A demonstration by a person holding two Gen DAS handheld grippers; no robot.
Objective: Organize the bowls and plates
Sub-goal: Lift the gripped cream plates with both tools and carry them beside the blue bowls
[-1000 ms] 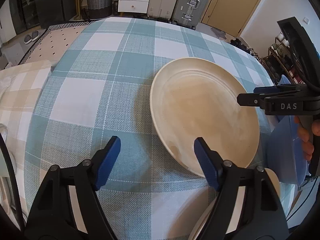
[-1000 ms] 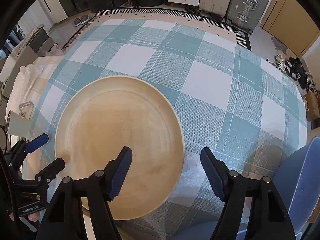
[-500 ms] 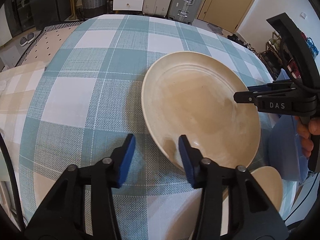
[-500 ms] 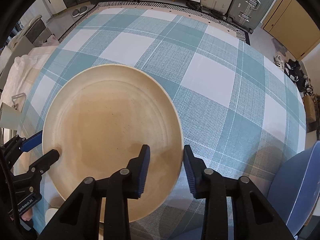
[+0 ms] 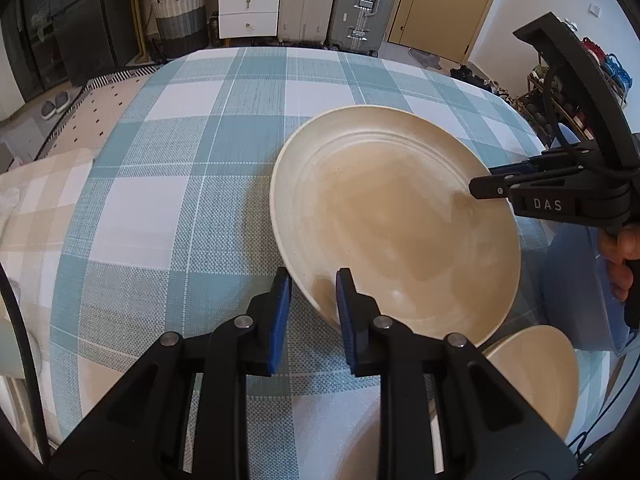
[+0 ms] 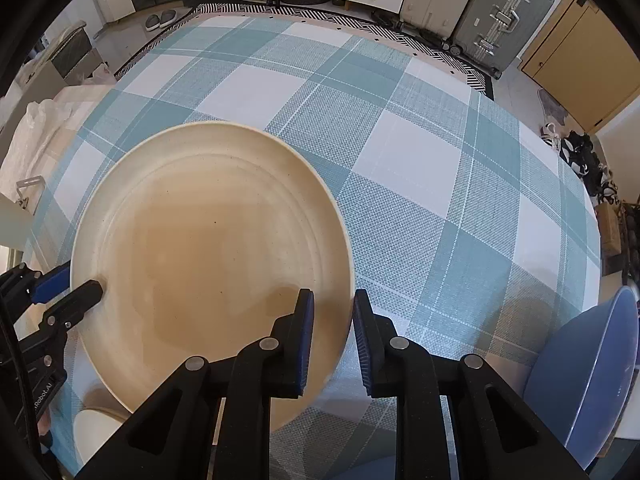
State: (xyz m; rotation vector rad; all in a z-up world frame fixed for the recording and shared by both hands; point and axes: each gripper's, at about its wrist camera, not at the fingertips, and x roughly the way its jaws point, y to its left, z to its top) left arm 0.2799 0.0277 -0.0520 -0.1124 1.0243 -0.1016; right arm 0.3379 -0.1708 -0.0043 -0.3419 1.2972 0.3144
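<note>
- Plate (image 5: 394,228), large and cream-coloured, sits on the counter (image 5: 208,160) under a teal-and-white checked cloth, its rim caught on two opposite sides
- Left claw (image 5: 310,280) is clenched on the plate's near-left rim, one blue pad inside the dish and one outside
- Right claw (image 6: 331,300) has its jaws closing over the plate's right rim, which lies between the blue pads; whether they press it yet I cannot tell
- Small cream dish (image 5: 536,364) lies just beside the plate's near edge, partly under it
- Blue bowl (image 6: 592,376) stands apart on the right side of the counter
- Silver suitcase (image 5: 362,4) stands on the floor beyond
</note>
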